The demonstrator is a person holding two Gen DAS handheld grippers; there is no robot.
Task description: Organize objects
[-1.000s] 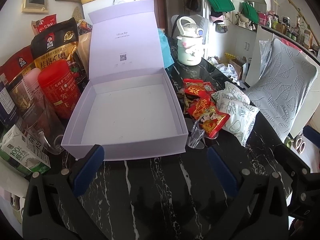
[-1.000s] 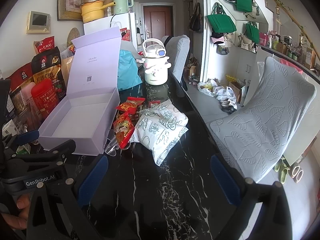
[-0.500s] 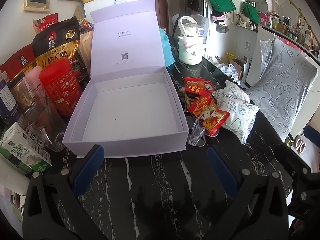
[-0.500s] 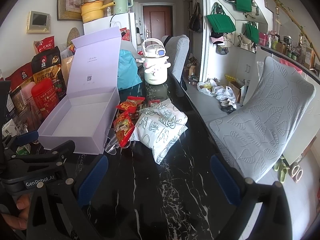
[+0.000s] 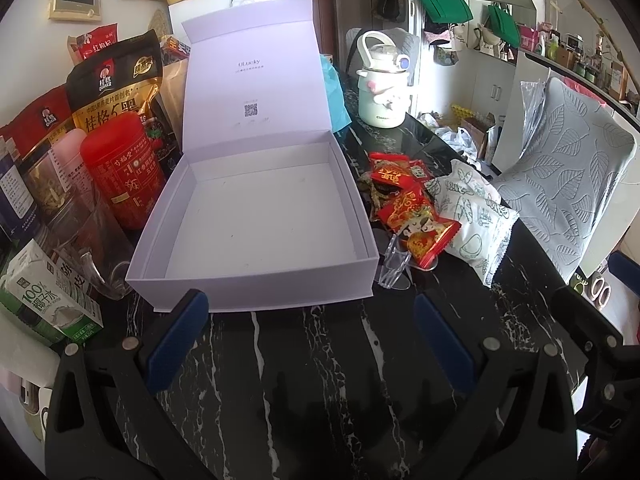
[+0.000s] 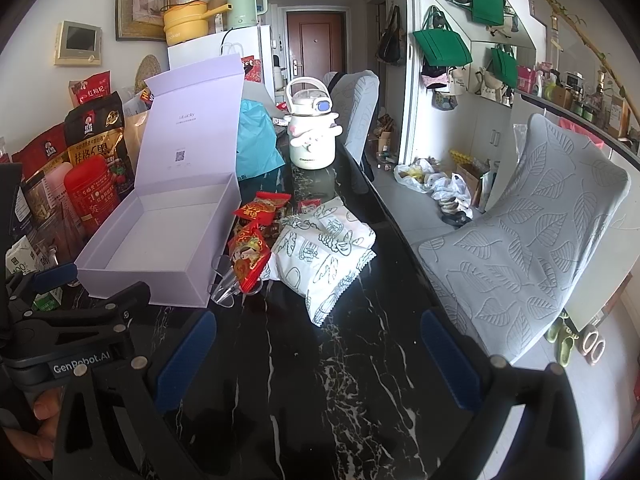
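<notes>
An open, empty lilac gift box with its lid upright stands on the black marble table; it also shows in the right wrist view. Right of it lie several red snack packets and white patterned packets. A clear plastic stand sits by the box's front right corner. My left gripper is open and empty, just in front of the box. My right gripper is open and empty, in front of the white packets.
Oat bags, a red canister and a coconut water carton crowd the box's left side. A white kettle stands behind. A grey leaf-patterned chair borders the table's right edge. The left gripper's body shows at left.
The left gripper has drawn back a little from the box, which now sits slightly farther up in its view. The right gripper has barely moved.
</notes>
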